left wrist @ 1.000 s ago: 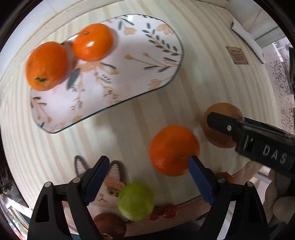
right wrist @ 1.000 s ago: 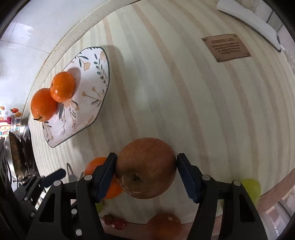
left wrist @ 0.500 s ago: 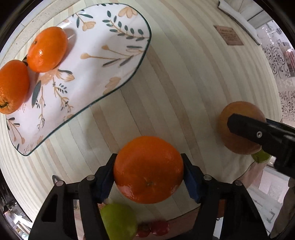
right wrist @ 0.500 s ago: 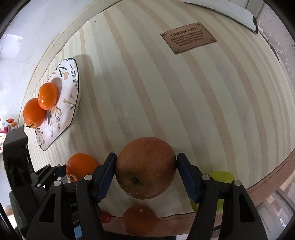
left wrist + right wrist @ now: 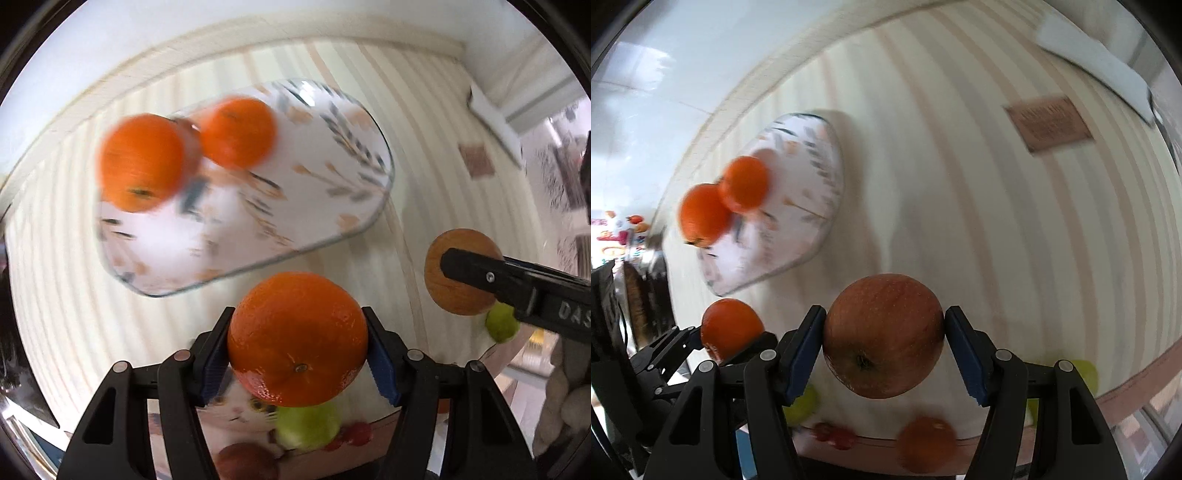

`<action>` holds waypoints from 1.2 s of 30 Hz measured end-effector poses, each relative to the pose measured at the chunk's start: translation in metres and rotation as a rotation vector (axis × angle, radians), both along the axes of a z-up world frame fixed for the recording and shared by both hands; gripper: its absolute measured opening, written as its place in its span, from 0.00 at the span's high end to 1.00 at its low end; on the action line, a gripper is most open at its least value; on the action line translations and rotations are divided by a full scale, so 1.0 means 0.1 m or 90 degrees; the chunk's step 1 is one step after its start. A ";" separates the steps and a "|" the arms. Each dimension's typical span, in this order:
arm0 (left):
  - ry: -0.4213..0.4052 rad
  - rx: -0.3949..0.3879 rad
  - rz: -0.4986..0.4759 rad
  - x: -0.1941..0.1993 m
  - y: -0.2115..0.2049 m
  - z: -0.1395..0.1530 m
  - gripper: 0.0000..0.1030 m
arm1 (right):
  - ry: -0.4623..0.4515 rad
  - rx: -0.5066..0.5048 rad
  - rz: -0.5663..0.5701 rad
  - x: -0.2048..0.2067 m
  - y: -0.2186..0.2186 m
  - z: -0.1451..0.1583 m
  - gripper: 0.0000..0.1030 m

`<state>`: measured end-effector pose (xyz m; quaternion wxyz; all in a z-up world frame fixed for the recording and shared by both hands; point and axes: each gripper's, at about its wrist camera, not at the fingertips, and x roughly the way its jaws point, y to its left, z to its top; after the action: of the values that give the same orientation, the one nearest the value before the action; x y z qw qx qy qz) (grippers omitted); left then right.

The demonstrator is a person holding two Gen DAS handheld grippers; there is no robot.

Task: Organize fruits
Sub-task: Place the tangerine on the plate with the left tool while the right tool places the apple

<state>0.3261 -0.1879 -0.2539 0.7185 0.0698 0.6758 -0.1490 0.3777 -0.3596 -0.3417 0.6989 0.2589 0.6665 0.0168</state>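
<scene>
My left gripper (image 5: 297, 352) is shut on an orange (image 5: 297, 338) and holds it above the striped table, just short of the floral plate (image 5: 332, 192). Two oranges (image 5: 142, 171) (image 5: 238, 133) lie on the plate's far left end. My right gripper (image 5: 884, 349) is shut on a reddish-brown apple (image 5: 882, 334), held above the table to the right of the plate (image 5: 809, 206). The apple (image 5: 461, 273) and the right gripper's finger (image 5: 491, 275) show in the left wrist view. The left gripper's orange (image 5: 731, 326) shows in the right wrist view.
Green fruits (image 5: 308, 424) (image 5: 500, 323) (image 5: 1084, 373), small red fruits (image 5: 834, 435), a brown fruit (image 5: 243, 461) and an orange fruit (image 5: 925, 448) lie near the table's front edge. A brown label (image 5: 1047, 122) and a white object (image 5: 1093, 79) lie at the far right.
Both grippers have lifted and swung toward the plate with their fruit held; the plate now lies closer ahead of the left gripper. The view is blurred by motion.
</scene>
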 end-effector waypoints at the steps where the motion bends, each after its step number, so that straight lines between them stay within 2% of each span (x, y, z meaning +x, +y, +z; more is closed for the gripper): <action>1: -0.008 -0.005 0.013 0.02 0.10 0.09 0.39 | -0.006 0.005 0.004 0.06 0.04 0.04 0.33; 6: -0.040 0.019 0.063 0.21 0.54 0.26 0.39 | -0.042 0.019 0.014 0.52 0.27 0.21 0.33; 8: -0.036 0.031 0.084 0.41 0.75 0.25 0.39 | -0.049 0.018 0.014 0.76 0.35 0.22 0.33; 17: 0.023 0.045 0.160 0.76 1.20 -0.26 0.39 | -0.017 0.002 0.013 1.50 0.56 -0.06 0.33; 23: 0.038 0.045 0.174 0.80 1.23 -0.43 0.39 | 0.001 -0.018 0.011 1.67 0.59 -0.22 0.33; 29: 0.037 0.054 0.175 0.84 1.26 -0.56 0.38 | 0.024 -0.009 -0.006 1.71 0.54 -0.37 0.32; 33: 0.045 0.059 0.172 0.95 1.21 -0.63 0.38 | 0.017 0.005 -0.019 1.70 0.50 -0.37 0.31; 36: 0.059 0.052 0.185 1.00 1.21 -0.66 0.38 | 0.016 0.012 -0.018 1.68 0.48 -0.33 0.19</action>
<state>0.4264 -0.0667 -0.3197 0.6972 -0.0063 0.7166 -0.0189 0.5459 -0.3116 -0.3749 0.6880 0.2751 0.6715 0.0096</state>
